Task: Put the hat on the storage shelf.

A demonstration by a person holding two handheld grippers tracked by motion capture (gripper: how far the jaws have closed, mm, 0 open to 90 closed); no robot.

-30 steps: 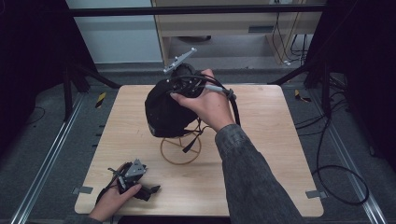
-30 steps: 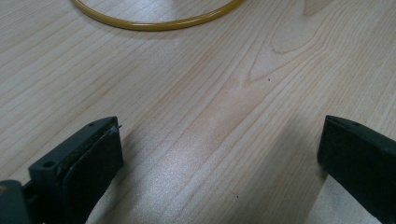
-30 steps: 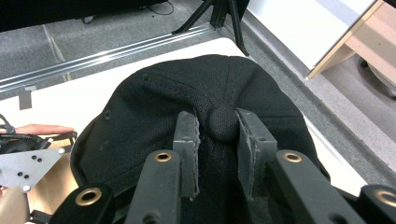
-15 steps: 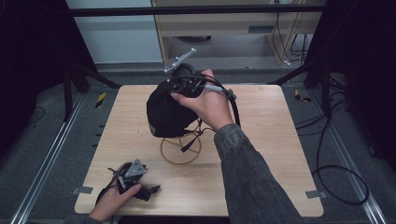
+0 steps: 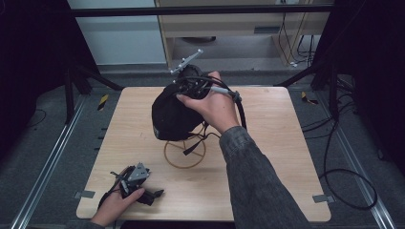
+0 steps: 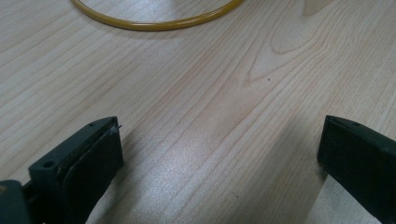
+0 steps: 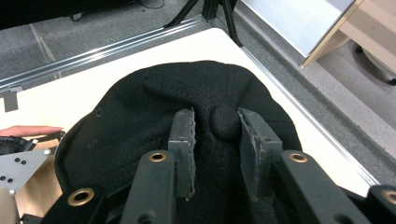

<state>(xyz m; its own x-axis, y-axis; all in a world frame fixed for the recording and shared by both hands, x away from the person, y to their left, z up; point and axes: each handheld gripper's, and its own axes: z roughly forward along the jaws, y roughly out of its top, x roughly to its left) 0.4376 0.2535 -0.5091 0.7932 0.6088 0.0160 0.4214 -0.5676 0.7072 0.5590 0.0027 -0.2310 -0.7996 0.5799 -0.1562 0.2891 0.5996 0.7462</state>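
- High view: the right gripper [image 5: 184,90] sits on a black cap [image 5: 169,117] above a yellow ring stand [image 5: 185,153] mid-table [image 5: 267,143]; the left gripper [image 5: 136,183] rests near the front-left corner.
- Left gripper view: fingers [image 6: 93,158] spread, nothing between; ring [image 6: 154,23] ahead.
- Right gripper view: fingers [image 7: 183,140] have just been opening, the cap's top fabric bunched between them, whether pressed I cannot tell.

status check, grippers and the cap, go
Right gripper jaws easing open around black cap top button. Left gripper open, resting on table. Cap over yellow wire stand. Nothing in the way.

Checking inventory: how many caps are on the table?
1: a black cap at the table's middle, atop the stand with the yellow ring base, top button between the right tongs.
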